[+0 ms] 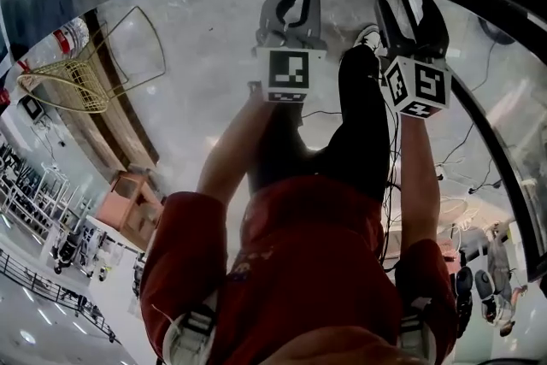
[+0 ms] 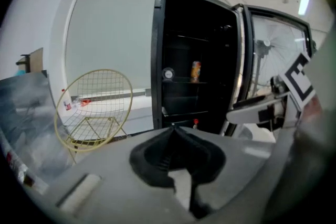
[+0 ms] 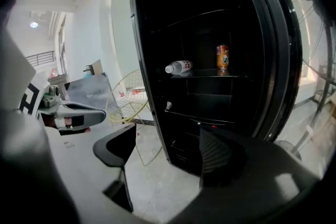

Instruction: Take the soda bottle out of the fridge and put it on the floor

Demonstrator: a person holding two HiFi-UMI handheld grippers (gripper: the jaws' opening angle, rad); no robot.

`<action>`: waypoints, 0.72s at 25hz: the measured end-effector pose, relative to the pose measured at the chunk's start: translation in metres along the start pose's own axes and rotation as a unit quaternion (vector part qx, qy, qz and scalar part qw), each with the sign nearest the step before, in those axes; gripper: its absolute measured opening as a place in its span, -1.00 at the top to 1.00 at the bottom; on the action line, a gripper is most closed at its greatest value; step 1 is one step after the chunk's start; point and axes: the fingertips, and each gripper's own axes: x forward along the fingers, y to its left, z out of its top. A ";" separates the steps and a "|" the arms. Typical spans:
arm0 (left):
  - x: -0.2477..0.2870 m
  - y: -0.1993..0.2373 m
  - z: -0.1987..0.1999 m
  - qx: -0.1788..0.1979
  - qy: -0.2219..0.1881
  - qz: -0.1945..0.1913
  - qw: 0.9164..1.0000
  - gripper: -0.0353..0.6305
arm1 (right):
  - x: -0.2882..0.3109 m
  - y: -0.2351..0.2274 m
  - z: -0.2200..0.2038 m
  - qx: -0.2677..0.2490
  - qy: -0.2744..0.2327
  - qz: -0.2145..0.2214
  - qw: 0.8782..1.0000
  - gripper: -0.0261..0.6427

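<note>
The black fridge (image 3: pixel 199 34) stands with its door open. The orange soda bottle (image 3: pixel 222 56) is upright on a middle shelf inside the fridge. A clear plastic bottle (image 3: pixel 178 66) lies on its side further left on that shelf. Both grippers are in front of the fridge, well apart from it. The left gripper (image 2: pixel 173 127) has its jaws closed tip to tip on nothing. The right gripper (image 3: pixel 168 134) is spread wide and empty. A yellow wire chair (image 2: pixel 94 107) stands left of the fridge.

A: What sort of place is this?
B: Probably a big studio or lab hall: polished grey floor (image 1: pixel 214 38), a black display fridge (image 3: pixel 210 34), a yellow wire chair (image 2: pixel 97 107), cables (image 1: pixel 468 139) trailing loose
</note>
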 end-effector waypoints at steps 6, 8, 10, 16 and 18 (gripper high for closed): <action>0.050 -0.011 -0.044 0.009 -0.042 -0.020 0.999 0.90 | 0.039 -0.038 -0.050 -0.004 -0.018 -0.016 1.000 -0.16; 0.074 -0.010 -0.061 0.015 -0.052 -0.037 0.998 0.89 | 0.060 -0.050 -0.068 -0.001 -0.023 -0.020 1.000 -0.16; 0.097 -0.007 -0.080 0.030 -0.065 -0.046 0.996 0.89 | 0.082 -0.063 -0.088 0.010 -0.031 -0.024 0.999 -0.16; 0.152 -0.004 -0.149 0.080 -0.090 -0.066 0.991 0.89 | 0.125 -0.087 -0.142 -0.009 -0.062 -0.030 0.998 -0.16; 0.165 -0.013 -0.164 0.086 -0.101 -0.074 0.988 0.90 | 0.129 -0.100 -0.156 -0.024 -0.069 -0.031 0.997 -0.16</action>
